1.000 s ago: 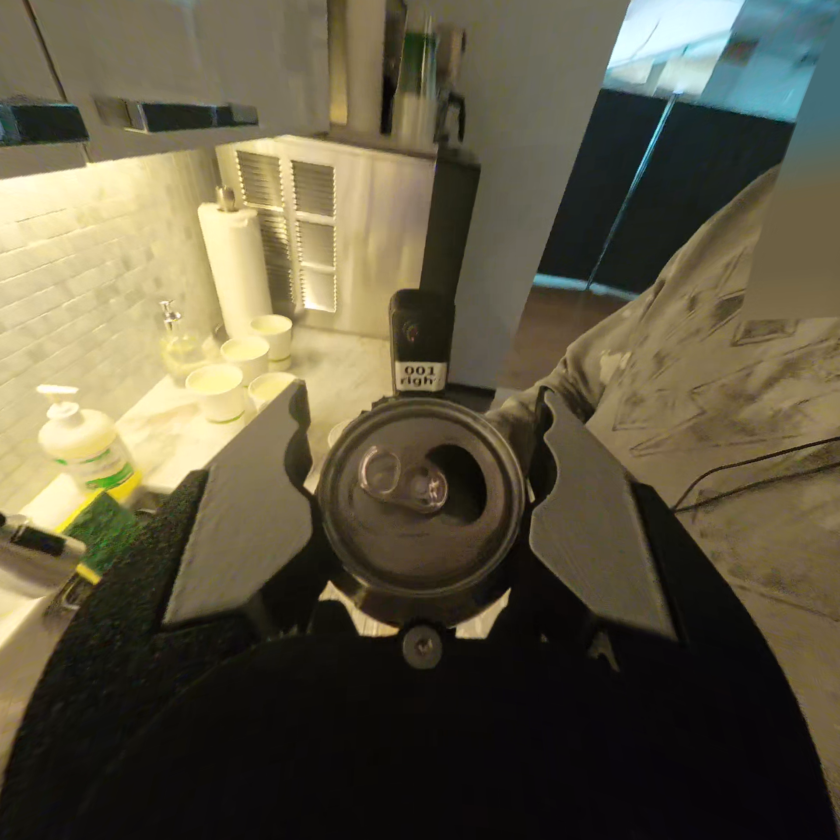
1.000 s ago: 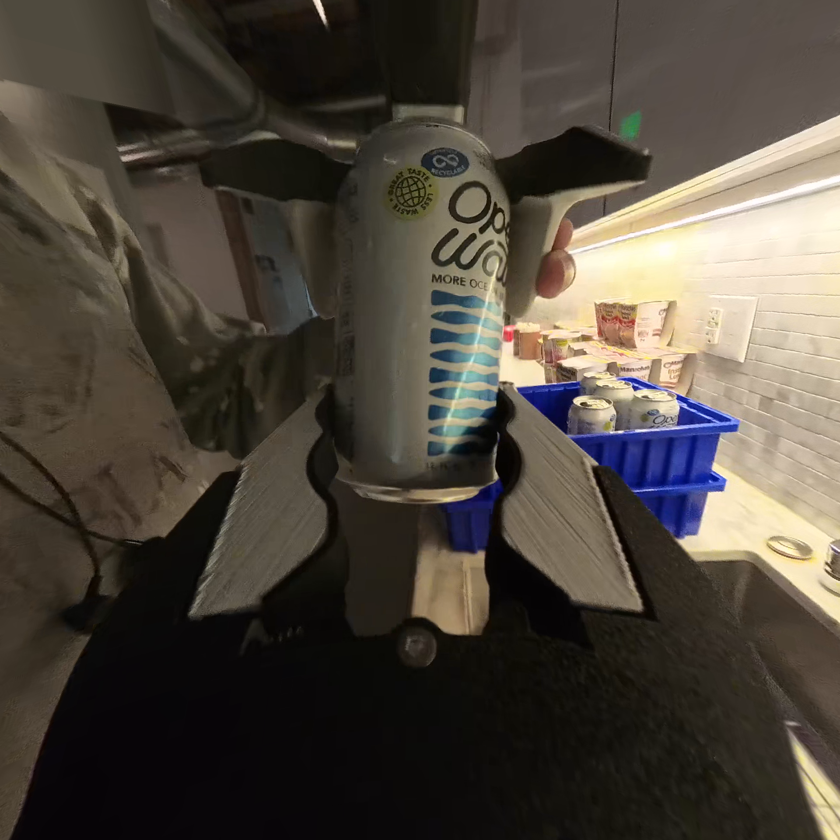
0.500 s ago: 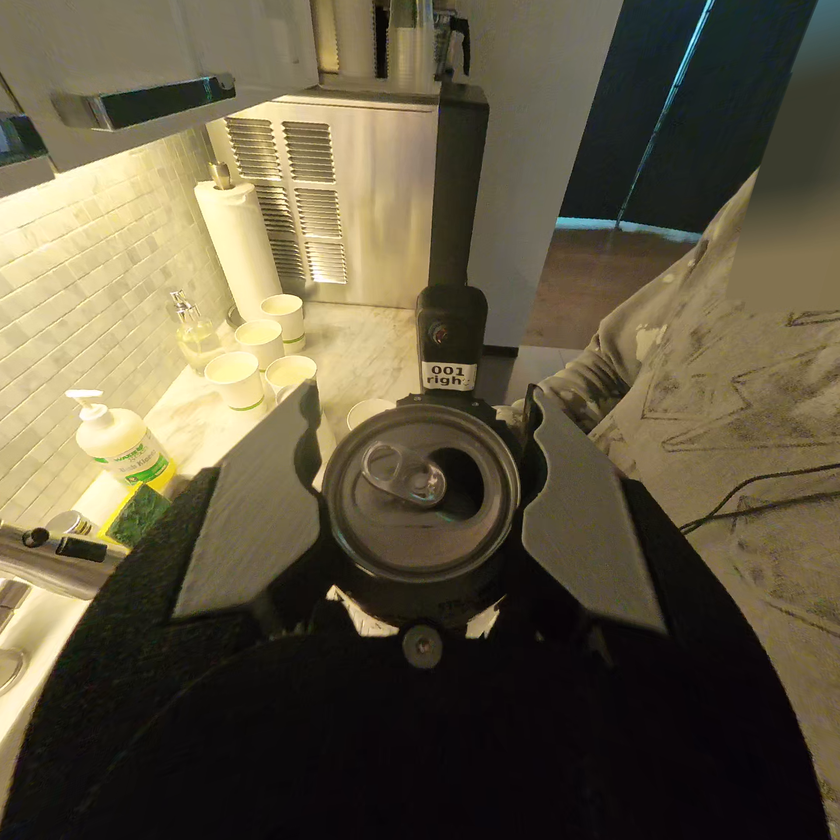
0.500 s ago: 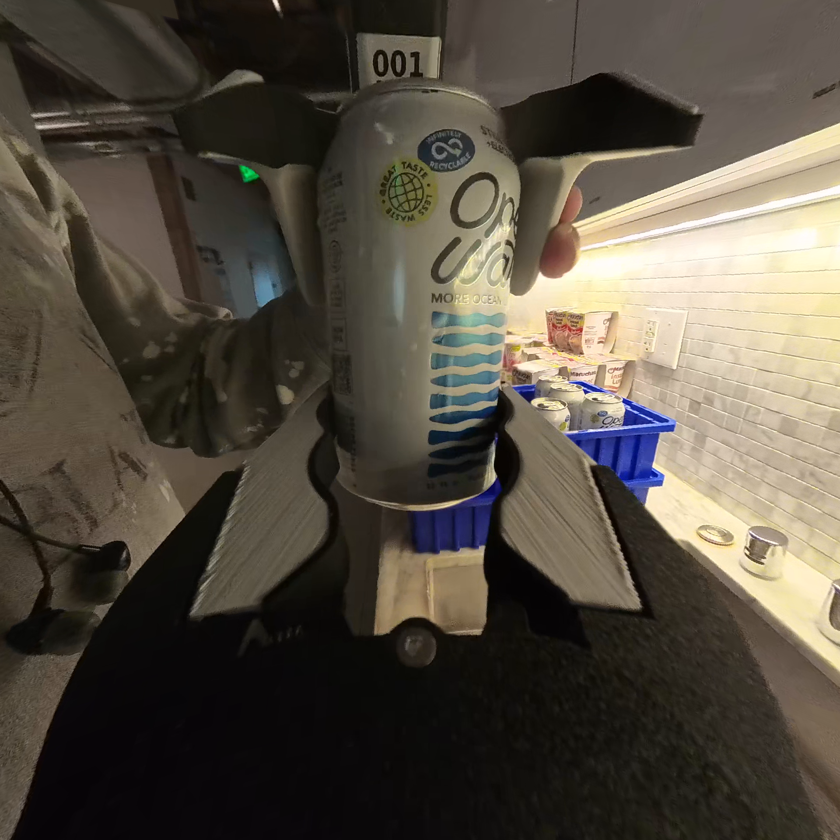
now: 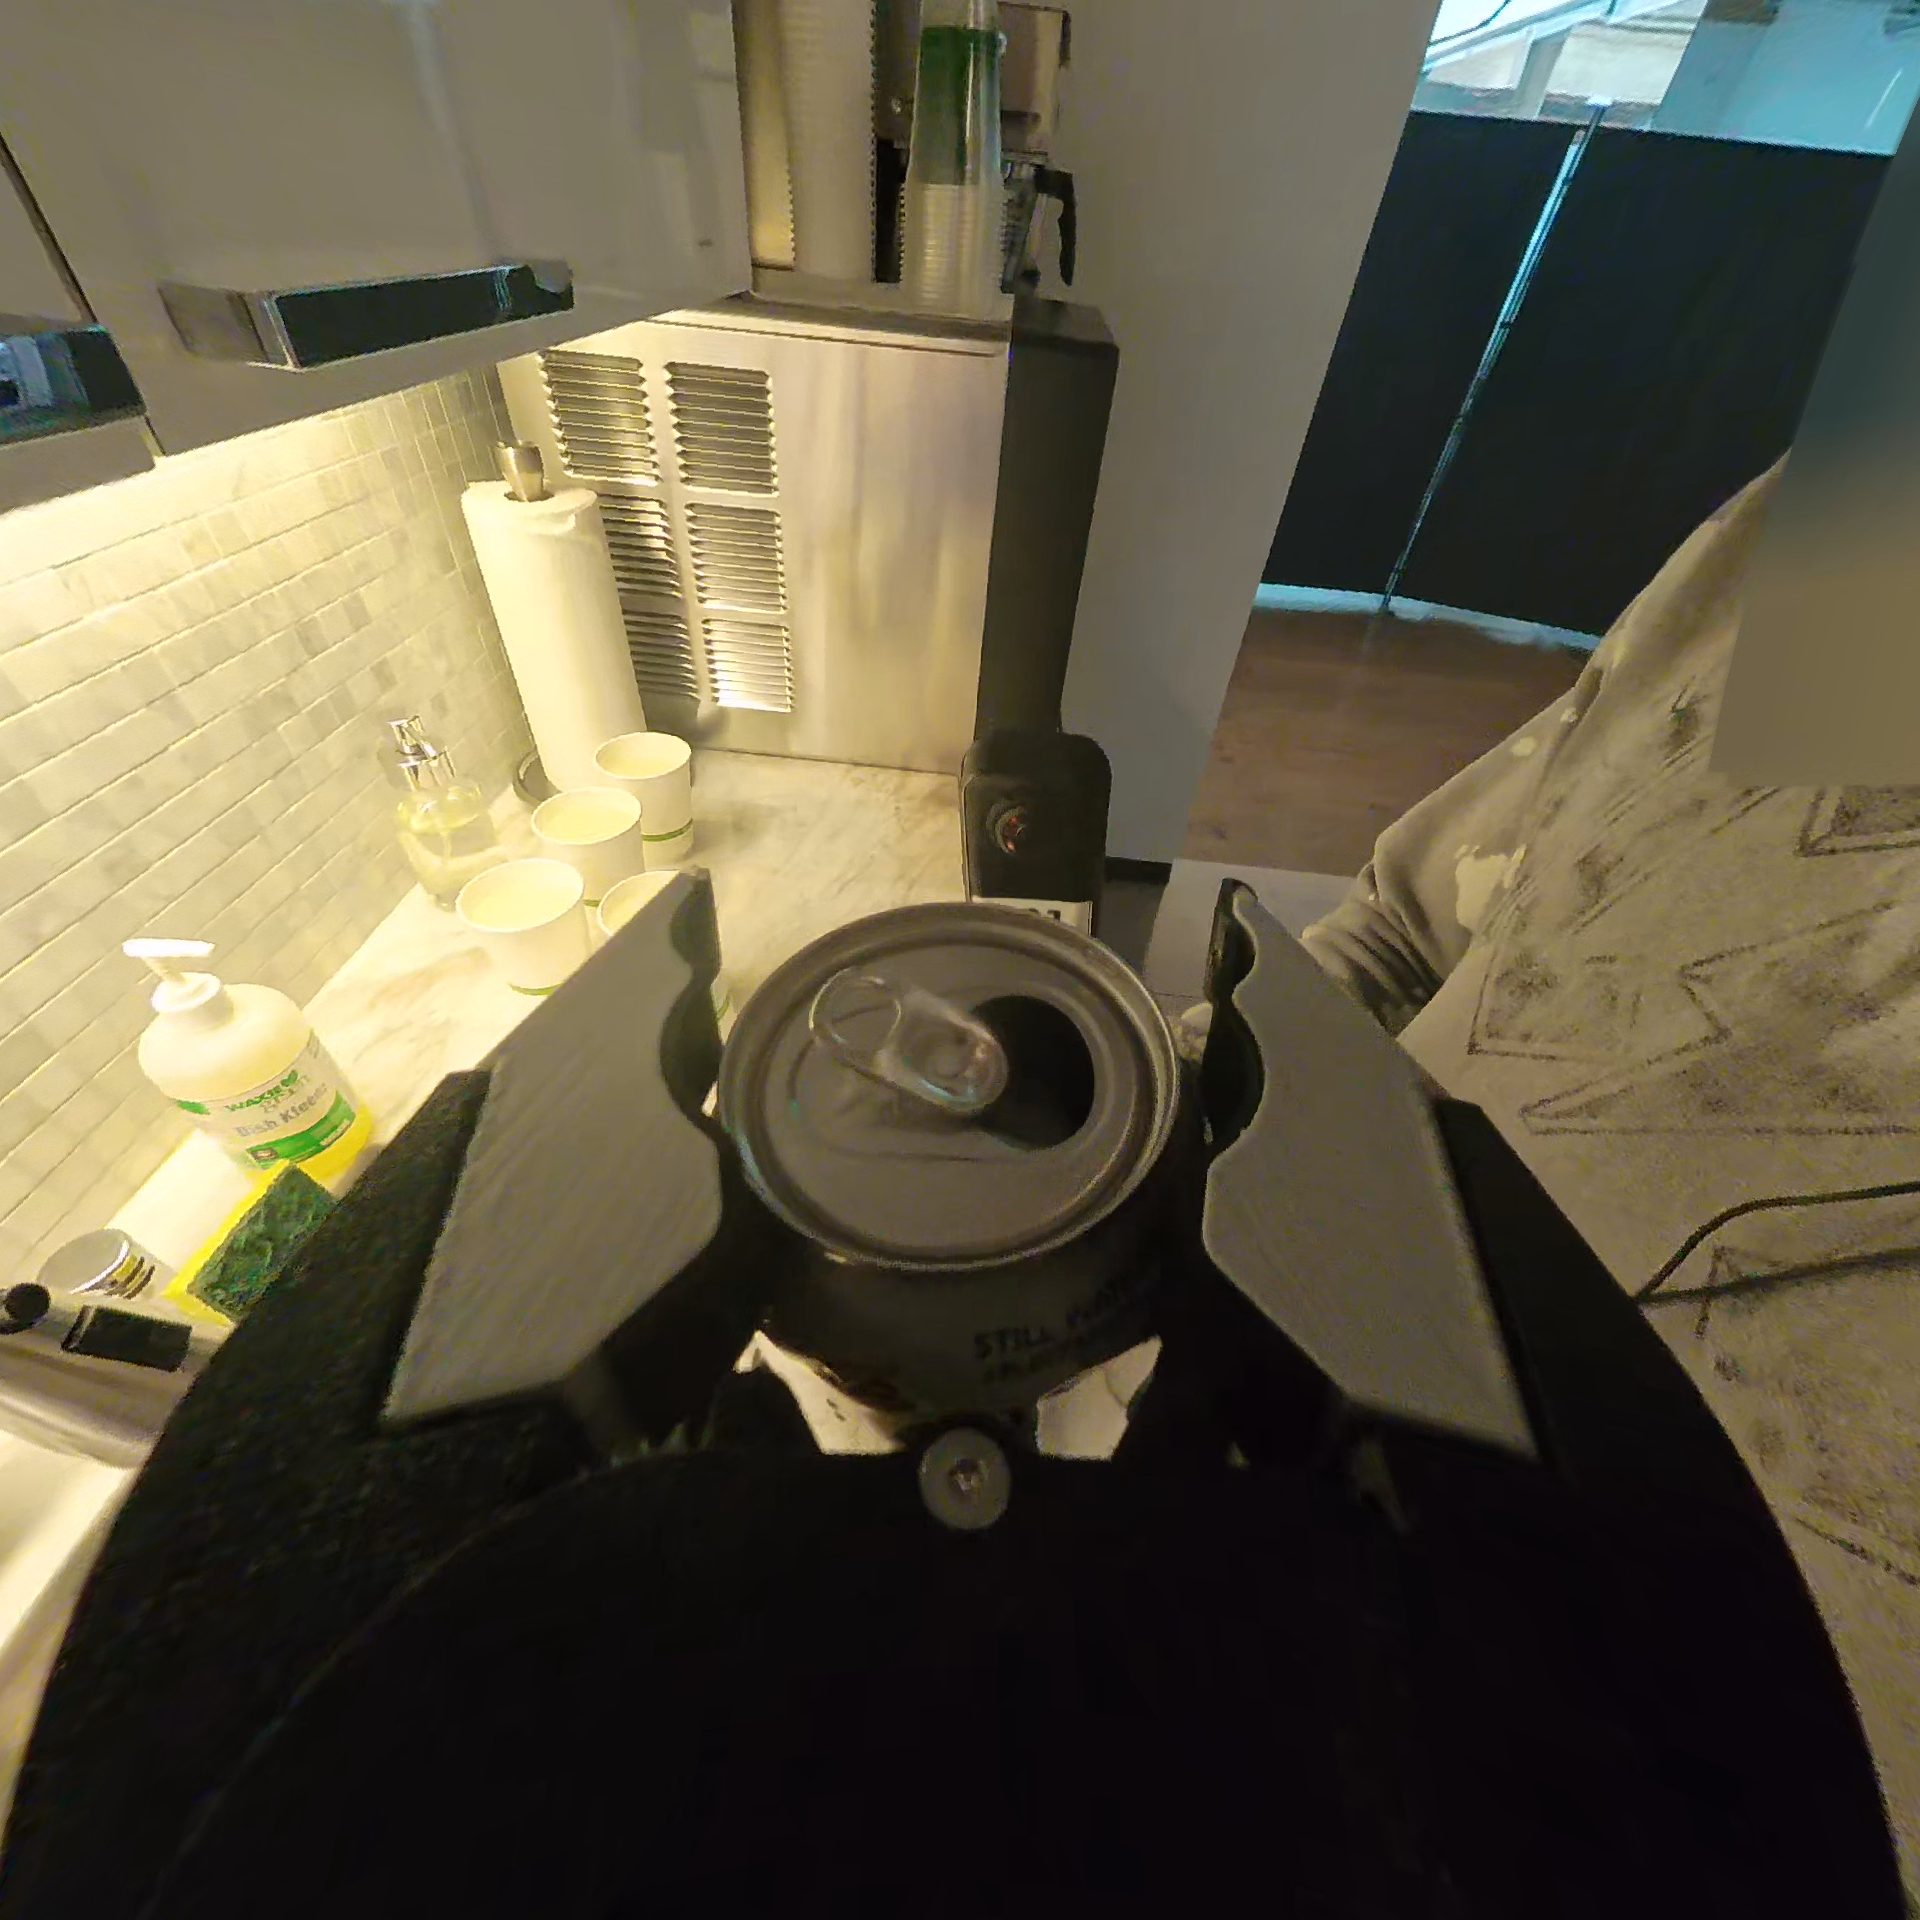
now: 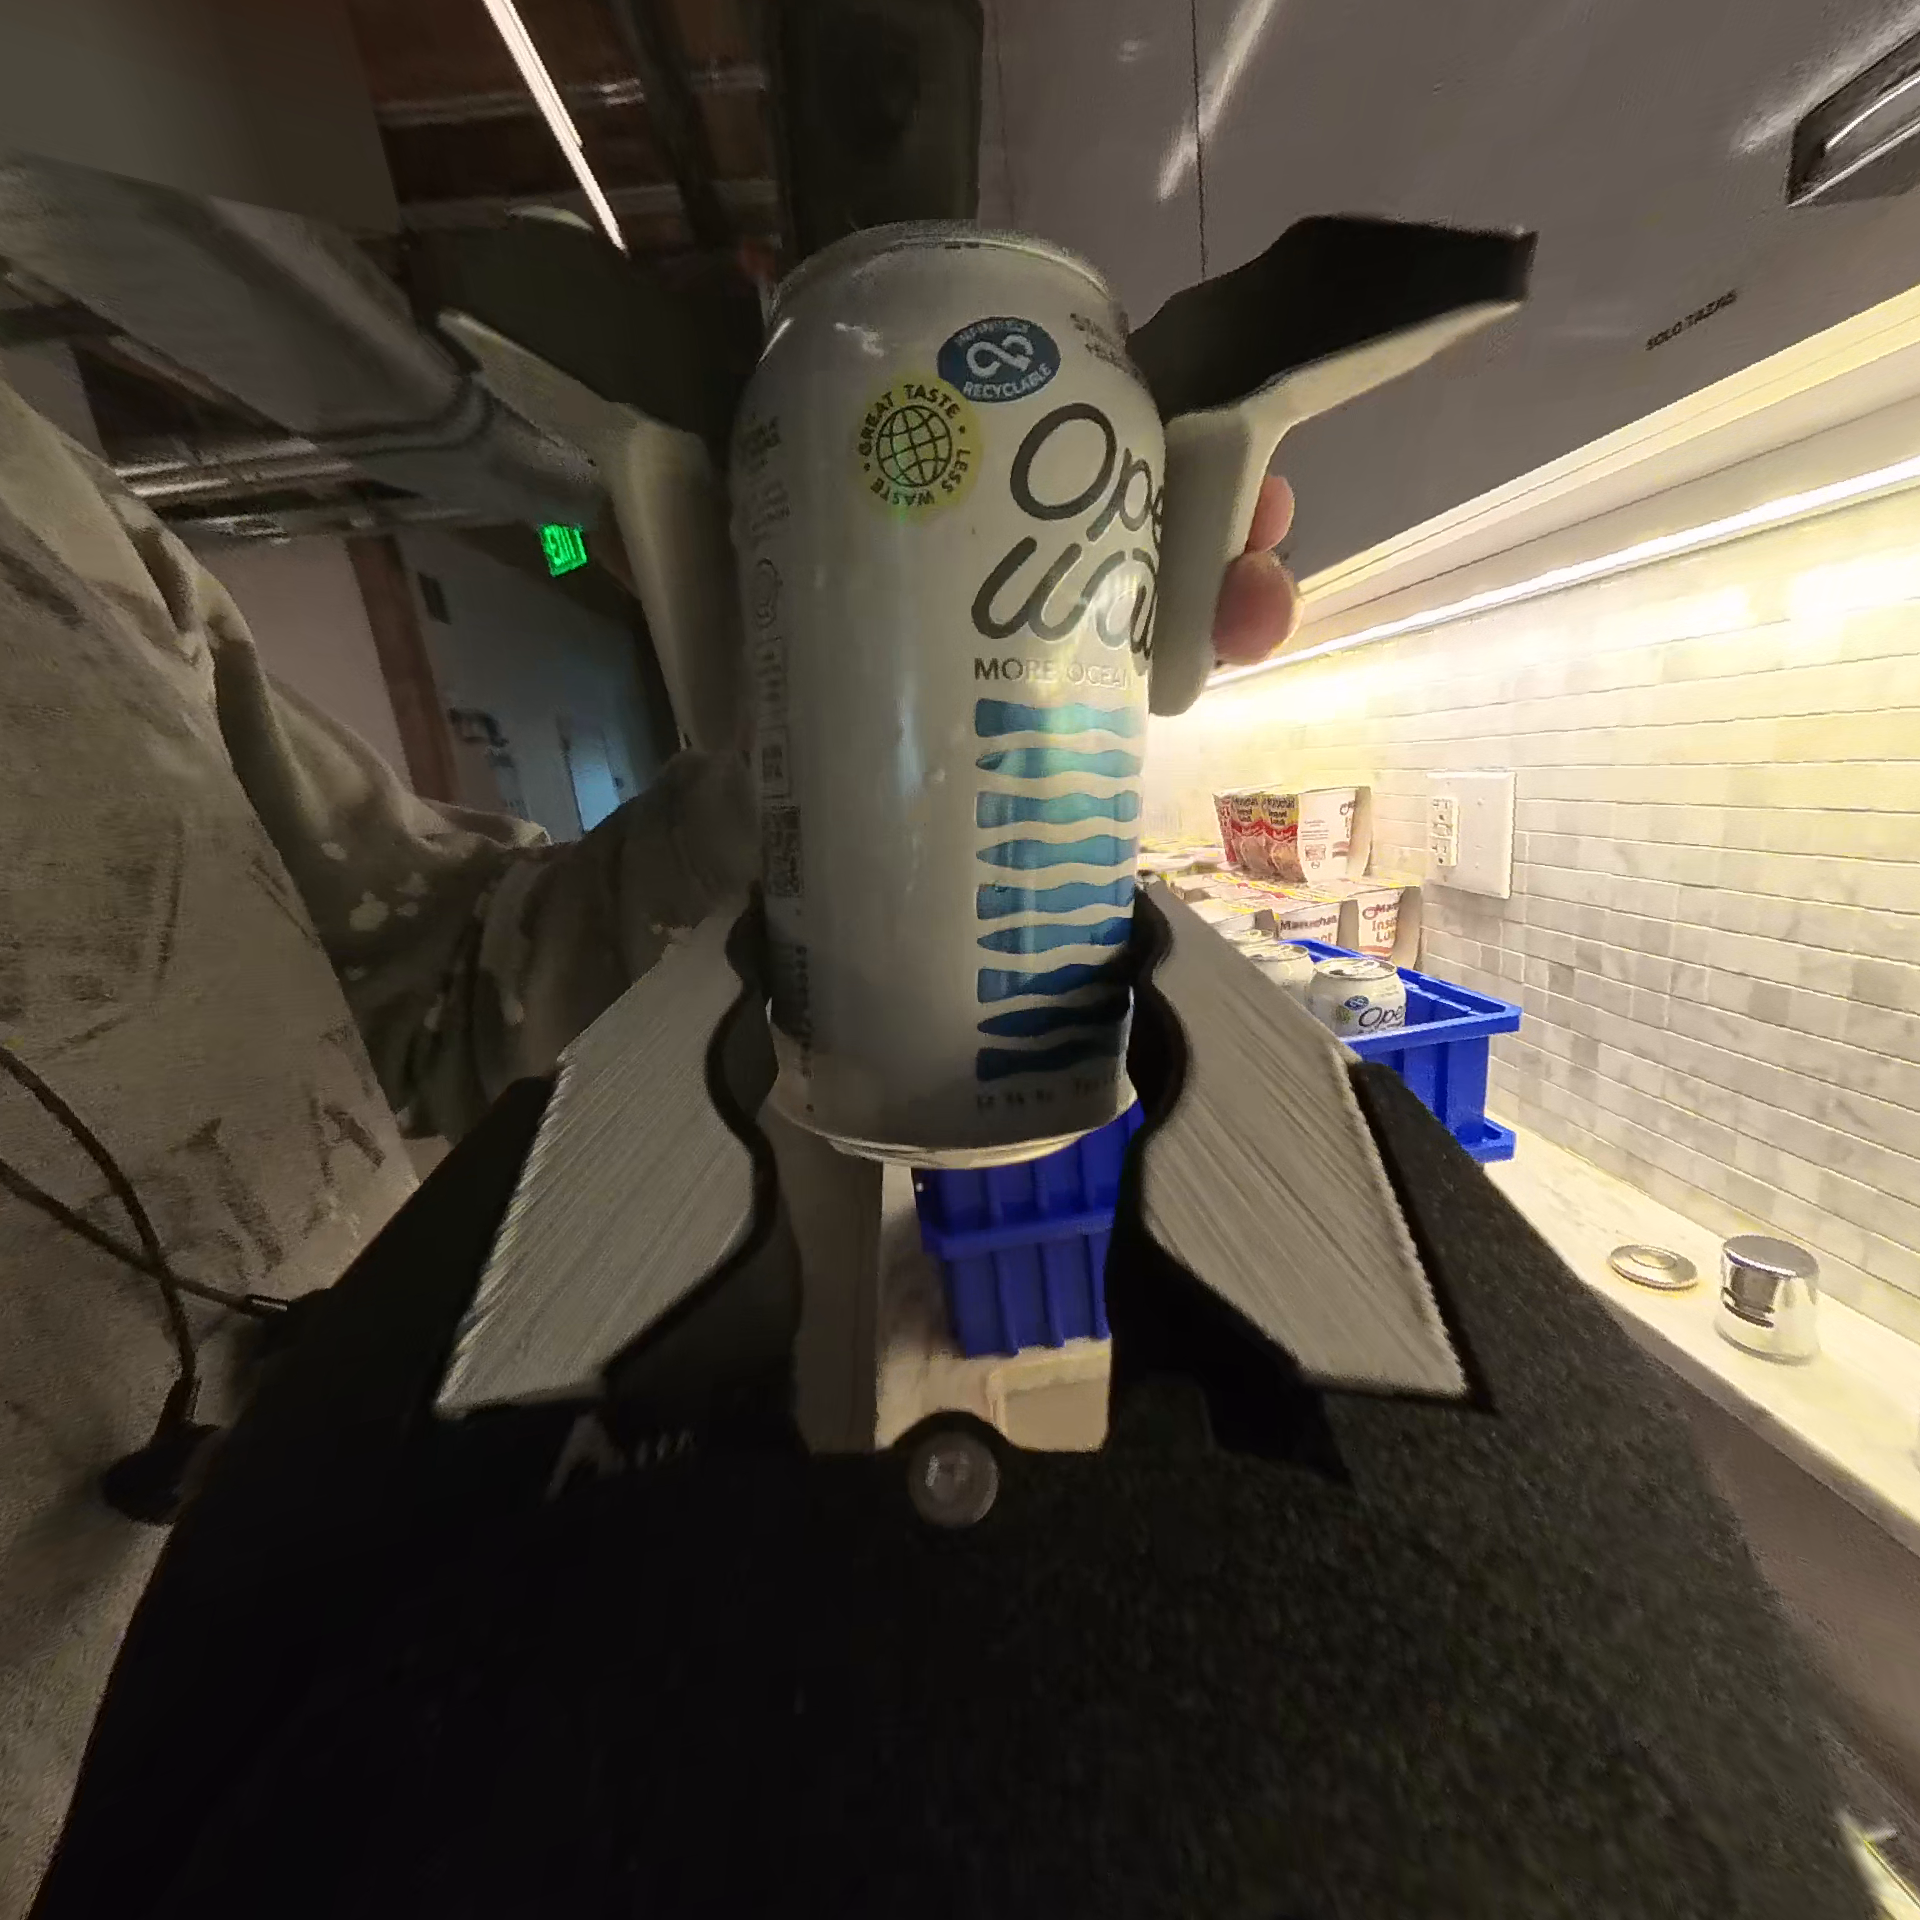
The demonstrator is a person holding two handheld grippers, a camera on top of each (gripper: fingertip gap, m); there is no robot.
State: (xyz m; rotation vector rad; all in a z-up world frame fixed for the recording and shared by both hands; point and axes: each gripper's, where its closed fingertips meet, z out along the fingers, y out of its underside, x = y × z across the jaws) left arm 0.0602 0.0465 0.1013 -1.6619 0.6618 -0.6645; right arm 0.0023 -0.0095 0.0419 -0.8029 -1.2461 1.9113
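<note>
A white drink can (image 6: 935,727) with blue wave bands is held upright in the air by both grippers. In the left wrist view I look down on its opened top (image 5: 935,1101) with the pull tab. My left gripper (image 5: 961,904) comes down from above and is shut on the can's upper sides; its fingers (image 6: 1216,457) show in the right wrist view with a person's hand behind them. My right gripper (image 6: 940,914) is shut on the can's lower part from the side. Its camera body (image 5: 1034,821) shows behind the can.
On the marble counter are several paper cups (image 5: 520,920), a soap bottle (image 5: 239,1070), a green sponge (image 5: 260,1236), a paper towel roll (image 5: 556,623) and a faucet (image 5: 83,1340). A blue bin (image 6: 1423,1049) holds more cans, with noodle cup boxes (image 6: 1299,831) behind. The person's sweatshirt (image 5: 1662,1039) is close by. Both grippers' tips are roughly 25 centimetres from the faucet (image 5: 83,1340).
Both grippers and the can have moved together, so the counter and the blue bin sit differently behind them. Both grips on the can look unchanged.
</note>
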